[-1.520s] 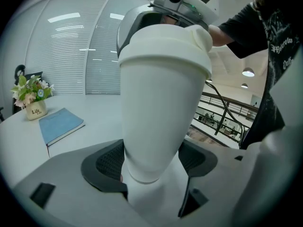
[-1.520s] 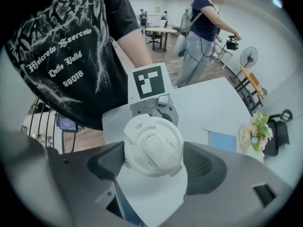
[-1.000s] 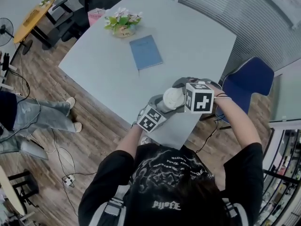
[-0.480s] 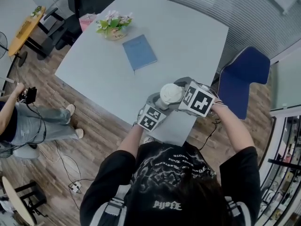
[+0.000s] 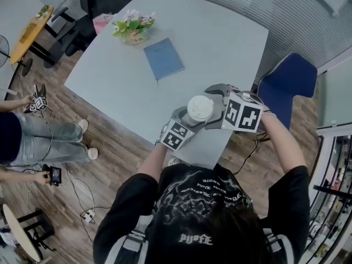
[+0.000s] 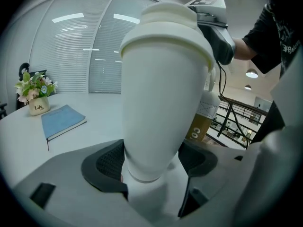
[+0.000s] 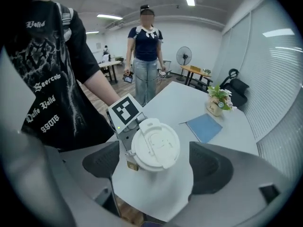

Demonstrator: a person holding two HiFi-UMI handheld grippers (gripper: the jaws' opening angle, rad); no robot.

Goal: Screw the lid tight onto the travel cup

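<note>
Cup (image 6: 161,93) sits clamped in left gripper (image 6: 154,161) — right gripper (image 7: 156,164), jaws just opened, straddles lid (image 7: 155,143).

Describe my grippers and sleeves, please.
Both the left gripper and right gripper are grey two-jaw shells with black textured pads. Each carries a white cube with black square markers. The person wears a black short-sleeved T-shirt with white print.

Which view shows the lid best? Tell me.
Right gripper view: it looks straight onto the lid, whole top face visible. Head view shows it small from above; left gripper view shows only its side rim.
</note>
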